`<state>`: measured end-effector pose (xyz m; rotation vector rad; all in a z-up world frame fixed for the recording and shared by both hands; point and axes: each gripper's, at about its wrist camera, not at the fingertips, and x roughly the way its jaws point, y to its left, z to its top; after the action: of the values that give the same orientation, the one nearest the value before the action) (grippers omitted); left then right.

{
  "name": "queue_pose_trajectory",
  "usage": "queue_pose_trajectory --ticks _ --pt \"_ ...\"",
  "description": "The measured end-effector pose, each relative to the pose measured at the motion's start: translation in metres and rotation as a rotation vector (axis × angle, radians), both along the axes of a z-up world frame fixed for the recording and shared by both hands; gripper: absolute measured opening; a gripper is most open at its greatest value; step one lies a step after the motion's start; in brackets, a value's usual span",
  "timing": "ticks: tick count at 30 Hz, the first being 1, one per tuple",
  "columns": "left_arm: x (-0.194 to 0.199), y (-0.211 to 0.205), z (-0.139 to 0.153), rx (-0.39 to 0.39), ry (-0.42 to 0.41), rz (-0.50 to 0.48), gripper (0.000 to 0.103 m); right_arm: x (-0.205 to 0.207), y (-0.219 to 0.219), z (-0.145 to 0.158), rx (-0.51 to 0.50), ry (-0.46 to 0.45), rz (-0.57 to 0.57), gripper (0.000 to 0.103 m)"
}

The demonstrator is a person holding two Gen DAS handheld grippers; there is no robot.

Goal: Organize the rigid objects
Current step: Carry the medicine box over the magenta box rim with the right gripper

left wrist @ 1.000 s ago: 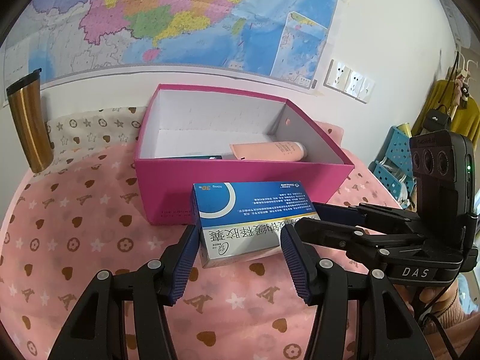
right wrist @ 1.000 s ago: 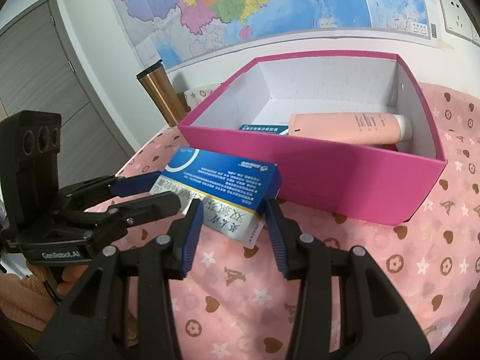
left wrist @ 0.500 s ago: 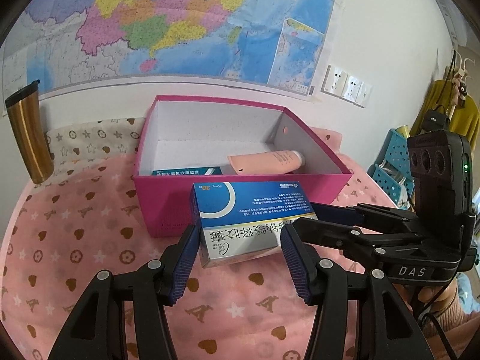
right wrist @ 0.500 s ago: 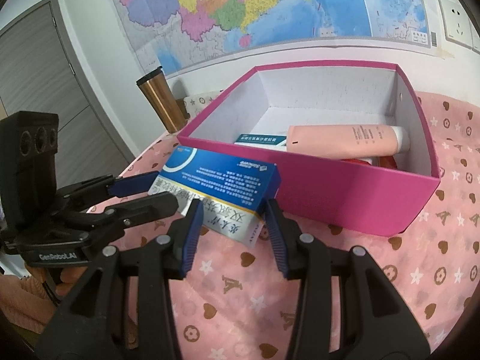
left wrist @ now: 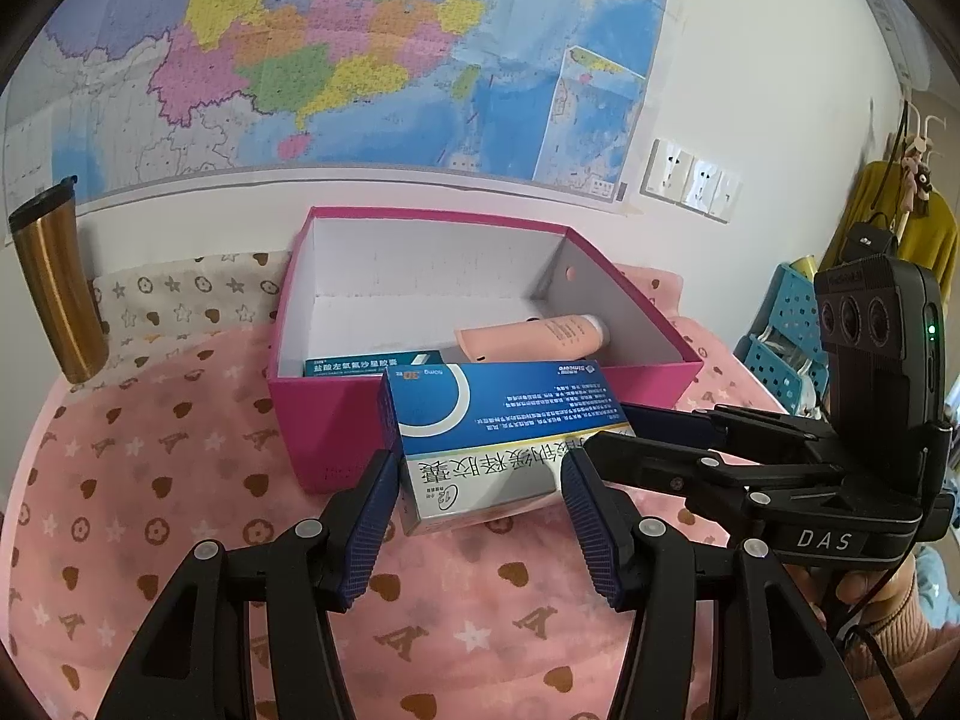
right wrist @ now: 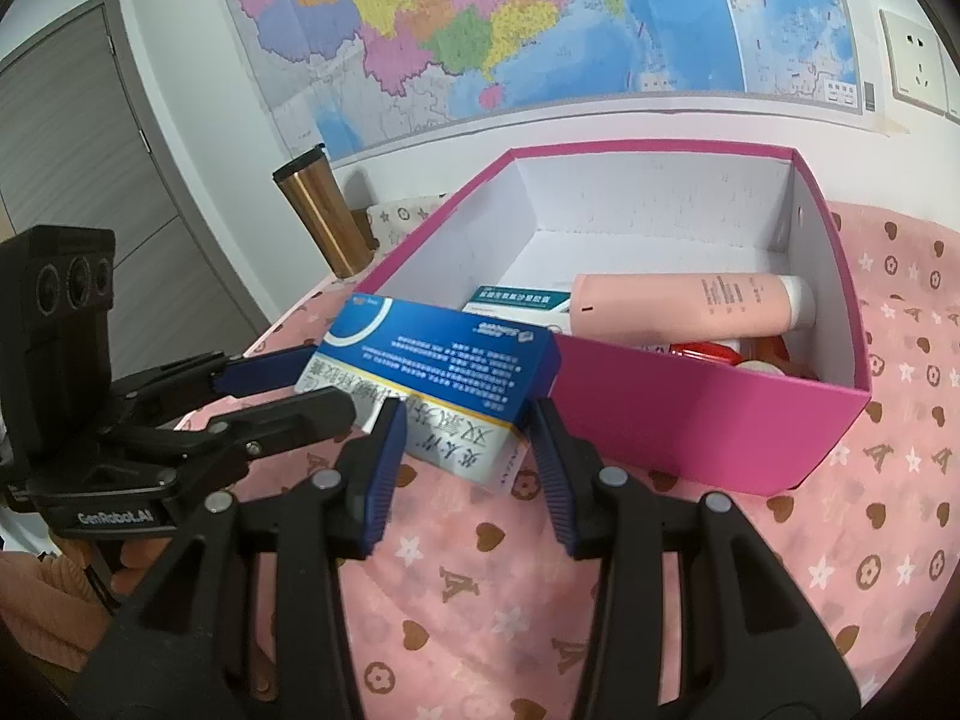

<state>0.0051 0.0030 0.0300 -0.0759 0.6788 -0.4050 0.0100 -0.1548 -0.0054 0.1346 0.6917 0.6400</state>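
Aloft, clear of the pink patterned cloth (left wrist: 150, 480) and just in front of the magenta box's (left wrist: 336, 420) near wall: blue-and-white medicine carton (left wrist: 498, 438), tilted, clamped from two directions at once. Left gripper (left wrist: 480, 498) closed on the carton's near white end, blue pads (left wrist: 375, 510) pressed to its two short sides. Right gripper (right wrist: 468, 450) likewise closed on the same carton (right wrist: 438, 378), seen from the other camera with pads at the white lettered face, its fingers entering the left view from the right and crossing over the carton's far corner. Overhanging the box rim at the blue end, by the right wrist view. Inside the box (right wrist: 720, 420): peach tube (right wrist: 690, 306) lying on its side toward the right wall, teal-and-white packet (right wrist: 516, 300) flat on the floor beside it, something red and orange (right wrist: 720, 354) half hidden under the tube. Against the wall to the left, well apart from the box: gold tumbler (left wrist: 57, 282) with black lid, upright. Behind everything, a coloured map (left wrist: 336, 48).
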Motion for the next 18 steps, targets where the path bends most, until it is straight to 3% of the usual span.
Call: queue_pose_trajectory --ticks 18 --pt "0.0042 -0.0010 0.0060 0.001 -0.022 0.004 0.056 0.0025 -0.0020 0.0056 -0.003 -0.020 -0.003 0.046"
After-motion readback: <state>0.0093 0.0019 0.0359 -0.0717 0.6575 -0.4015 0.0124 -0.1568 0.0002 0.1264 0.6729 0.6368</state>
